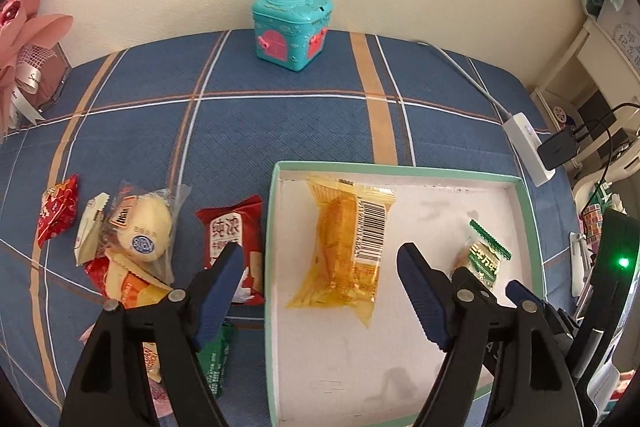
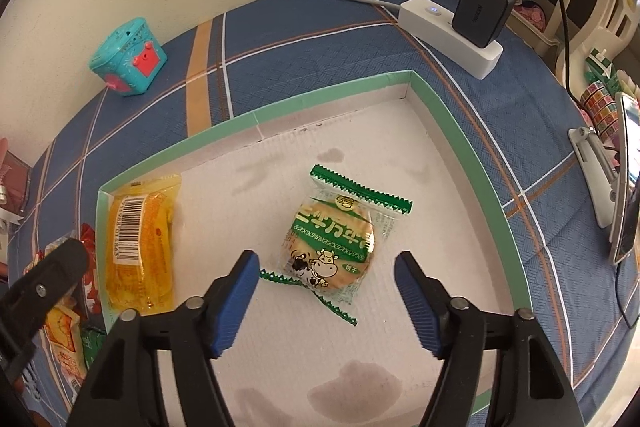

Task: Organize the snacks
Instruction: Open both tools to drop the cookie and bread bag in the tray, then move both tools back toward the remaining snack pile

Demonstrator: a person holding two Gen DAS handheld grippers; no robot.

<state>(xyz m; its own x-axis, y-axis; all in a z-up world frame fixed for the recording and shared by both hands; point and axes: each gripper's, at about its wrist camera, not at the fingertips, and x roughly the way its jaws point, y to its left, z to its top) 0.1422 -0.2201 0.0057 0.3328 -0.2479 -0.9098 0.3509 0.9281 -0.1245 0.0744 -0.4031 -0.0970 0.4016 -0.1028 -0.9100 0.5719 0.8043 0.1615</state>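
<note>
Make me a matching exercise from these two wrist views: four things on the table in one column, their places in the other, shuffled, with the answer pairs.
Things:
1. yellow cake packet
2. green biscuit packet
3. teal toy box
4. red milk packet

Places:
A. on the blue cloth, just outside the tray's left wall
B. at the far edge of the table, by the wall
C. in the tray, between the open right gripper's fingers
D. in the tray, along its left side

Pairs: 1-D, 2-C, 3-B, 4-A
</note>
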